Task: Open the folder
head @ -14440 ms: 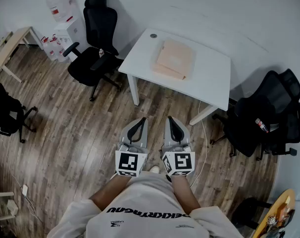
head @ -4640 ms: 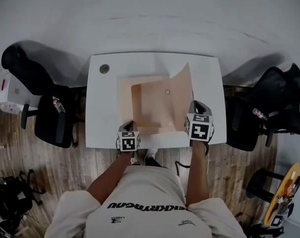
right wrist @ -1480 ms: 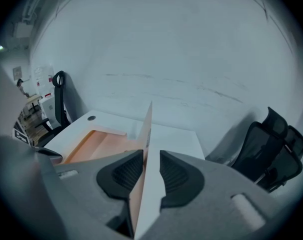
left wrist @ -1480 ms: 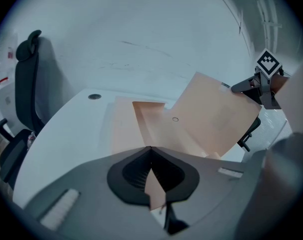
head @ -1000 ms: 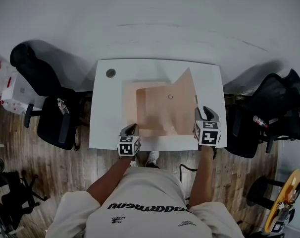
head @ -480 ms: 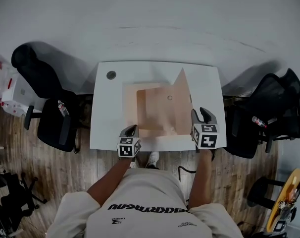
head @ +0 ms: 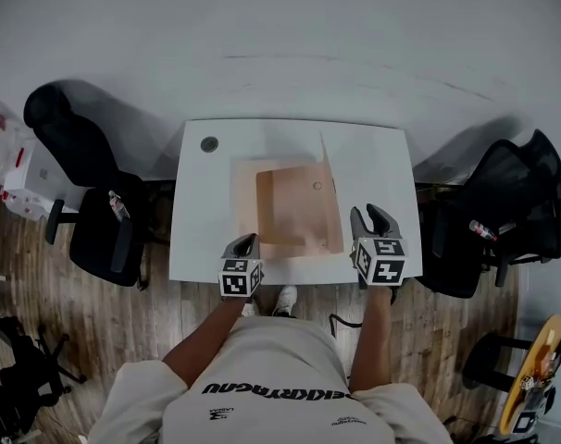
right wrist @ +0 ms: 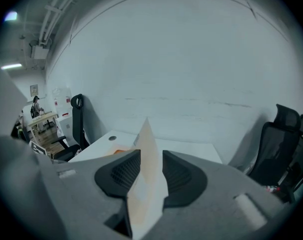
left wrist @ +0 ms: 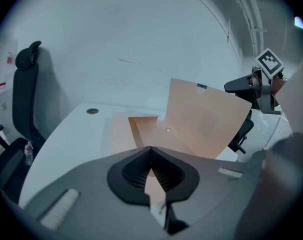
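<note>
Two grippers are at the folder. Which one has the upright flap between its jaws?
The right gripper: the flap stands on edge between its parted jaws. The left gripper is shut on the flat near edge of the folder.

My two tongs, and what I have on.
My left gripper (head: 247, 240) and right gripper (head: 371, 213) look alike. Each is a smooth grey shell tapering to two rounded jaws. Each jaw is lined with a black ribbed pad (left wrist: 164, 176), and at the back sits a white cube (head: 380, 260) printed with black square markers. A small pale ribbed strip (left wrist: 60, 210) lies on the shell's flank. I wear an off-white T-shirt (head: 280, 359) with short sleeves (head: 137, 400) and a line of dark lettering (head: 276, 389) across it. A white shoe (head: 287, 297) shows below.
</note>
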Demonstrator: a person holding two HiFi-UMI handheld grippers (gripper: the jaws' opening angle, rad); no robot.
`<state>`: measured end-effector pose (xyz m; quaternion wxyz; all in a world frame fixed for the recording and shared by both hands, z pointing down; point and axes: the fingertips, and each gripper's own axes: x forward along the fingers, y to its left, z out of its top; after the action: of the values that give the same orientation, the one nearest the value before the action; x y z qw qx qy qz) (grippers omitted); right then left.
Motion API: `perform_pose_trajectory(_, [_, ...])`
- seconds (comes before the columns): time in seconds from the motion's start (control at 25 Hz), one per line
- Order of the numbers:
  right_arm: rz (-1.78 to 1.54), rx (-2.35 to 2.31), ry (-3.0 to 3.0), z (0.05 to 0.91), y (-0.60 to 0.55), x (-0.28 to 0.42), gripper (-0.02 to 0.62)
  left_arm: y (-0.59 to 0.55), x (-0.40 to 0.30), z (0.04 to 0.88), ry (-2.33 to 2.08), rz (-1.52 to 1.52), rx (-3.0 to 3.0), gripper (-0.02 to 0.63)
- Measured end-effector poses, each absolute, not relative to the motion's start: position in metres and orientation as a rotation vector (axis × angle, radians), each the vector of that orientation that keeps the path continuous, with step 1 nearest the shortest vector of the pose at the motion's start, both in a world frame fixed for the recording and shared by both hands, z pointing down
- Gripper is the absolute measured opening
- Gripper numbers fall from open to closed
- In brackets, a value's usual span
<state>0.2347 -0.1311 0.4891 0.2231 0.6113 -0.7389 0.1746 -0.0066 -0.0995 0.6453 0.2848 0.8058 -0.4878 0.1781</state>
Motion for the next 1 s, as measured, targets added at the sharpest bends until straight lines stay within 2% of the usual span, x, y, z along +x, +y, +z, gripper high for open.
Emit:
perform_pose_trajectory(0.12, [0.496,1.719,-2.080,0.481,-0.128,0.231,0.133,-0.099,-0.005,0.640,-1.302,0.469,2.169,-0.002])
perform_pose_trajectory(0.24, [0.488,1.751,-2.123,0.471,-0.125,0.224,0.102,-0.098,-0.005,0.636,-1.303,0.456,2.176,-0.002])
perform_pose_trajectory(0.48, [0.449,1.810,-2.179,0.453,-0.121,0.211,0.003,-0.097,-0.005,0.624,-1.307,0.422,2.194,-0.002])
perform_pose_trajectory(1.0, [0.447,1.733,-2.404,0.436,-0.104,0.144,0.002,-0.091,-0.007,0.601,-1.316,0.356,2.227,-0.002])
